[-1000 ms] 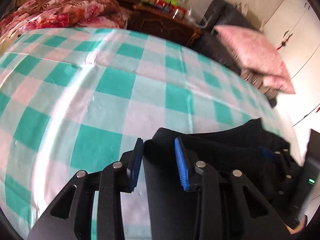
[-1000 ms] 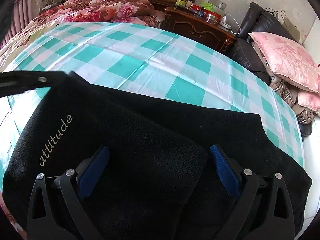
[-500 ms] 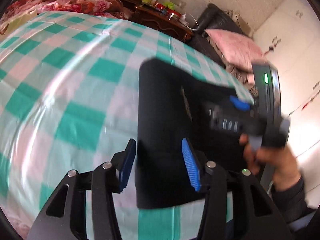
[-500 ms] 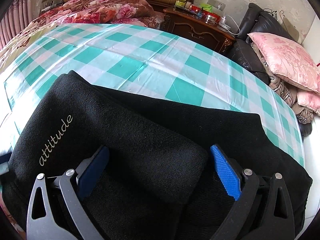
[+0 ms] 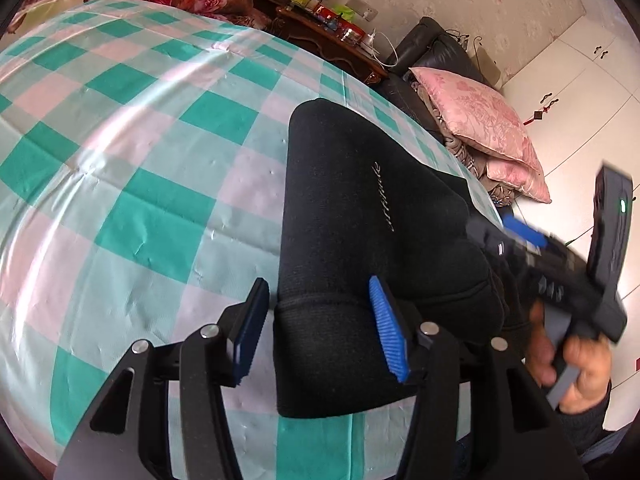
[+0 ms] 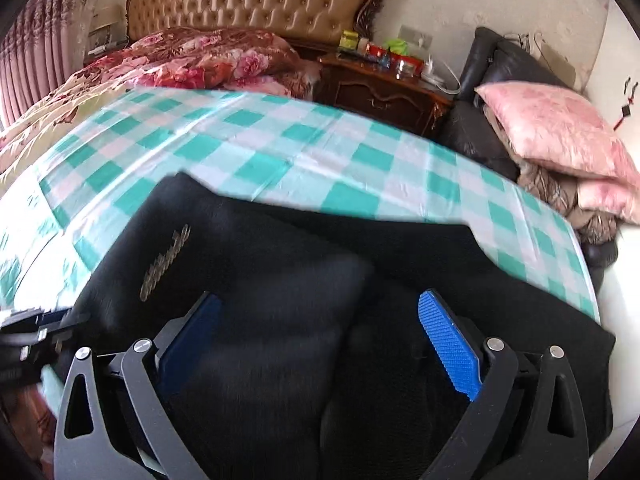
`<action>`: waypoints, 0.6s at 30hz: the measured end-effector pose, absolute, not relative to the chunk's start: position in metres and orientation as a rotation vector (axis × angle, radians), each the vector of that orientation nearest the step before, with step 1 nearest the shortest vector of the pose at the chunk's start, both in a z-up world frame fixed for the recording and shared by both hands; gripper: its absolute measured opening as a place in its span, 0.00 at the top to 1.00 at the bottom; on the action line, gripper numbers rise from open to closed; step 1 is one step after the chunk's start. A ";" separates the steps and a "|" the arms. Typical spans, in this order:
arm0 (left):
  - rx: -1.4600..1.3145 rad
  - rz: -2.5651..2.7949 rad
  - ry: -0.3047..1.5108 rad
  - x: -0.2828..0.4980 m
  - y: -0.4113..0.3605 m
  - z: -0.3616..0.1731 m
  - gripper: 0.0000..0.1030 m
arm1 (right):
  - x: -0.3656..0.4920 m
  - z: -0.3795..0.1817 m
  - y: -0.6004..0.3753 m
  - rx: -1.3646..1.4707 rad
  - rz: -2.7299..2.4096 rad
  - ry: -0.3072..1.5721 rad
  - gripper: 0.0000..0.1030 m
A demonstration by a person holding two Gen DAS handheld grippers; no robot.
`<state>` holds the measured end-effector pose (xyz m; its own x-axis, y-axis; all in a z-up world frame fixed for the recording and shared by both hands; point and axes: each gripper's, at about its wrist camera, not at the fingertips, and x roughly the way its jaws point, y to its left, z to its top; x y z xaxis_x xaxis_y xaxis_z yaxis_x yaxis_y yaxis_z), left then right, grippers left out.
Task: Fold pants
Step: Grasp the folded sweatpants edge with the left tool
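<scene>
Black pants point(image 5: 360, 208) lie folded on the green-and-white checked bed cover point(image 5: 140, 184), pale lettering on top. My left gripper point(image 5: 316, 324) is open, its blue pads either side of the near edge of the fold, just above it. My right gripper point(image 6: 320, 344) is open and hovers over the pants point(image 6: 280, 280); it also shows in the left wrist view point(image 5: 520, 236), held by a hand at the pants' right side. The left gripper's tip shows at the left edge of the right wrist view point(image 6: 36, 332).
A floral quilt point(image 6: 200, 60) and tufted headboard point(image 6: 248, 0) lie at the far end. A dark wooden nightstand point(image 6: 384, 84) with small jars, a black chair and pink pillows point(image 6: 552, 128) stand to the right of the bed.
My left gripper has pulled back and up from the pants and opened wider. My right gripper has lifted and tilted up, so more of the room shows; its view is blurred by motion.
</scene>
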<state>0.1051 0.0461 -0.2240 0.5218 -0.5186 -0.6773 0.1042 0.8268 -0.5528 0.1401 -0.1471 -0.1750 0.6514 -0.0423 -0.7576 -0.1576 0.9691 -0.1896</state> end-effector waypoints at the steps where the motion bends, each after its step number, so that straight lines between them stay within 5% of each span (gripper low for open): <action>1: -0.489 -0.390 0.955 0.105 0.047 -0.224 0.48 | 0.140 -0.185 -0.150 -0.256 0.054 0.897 0.19; 4: -0.543 -0.394 0.942 0.100 0.052 -0.220 0.46 | 0.142 -0.207 -0.161 -0.223 0.057 0.960 0.23; 6: -0.542 -0.407 0.937 0.095 0.052 -0.217 0.36 | 0.141 -0.208 -0.161 -0.248 0.059 0.950 0.23; 18: -0.480 -0.430 0.943 0.090 0.038 -0.222 0.44 | 0.138 -0.212 -0.162 -0.233 0.062 0.938 0.20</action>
<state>0.0901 0.0377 -0.2221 0.5187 -0.5451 -0.6586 0.1395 0.8140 -0.5638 0.1381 -0.1623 -0.2118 0.5920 -0.0483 -0.8045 -0.1532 0.9733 -0.1712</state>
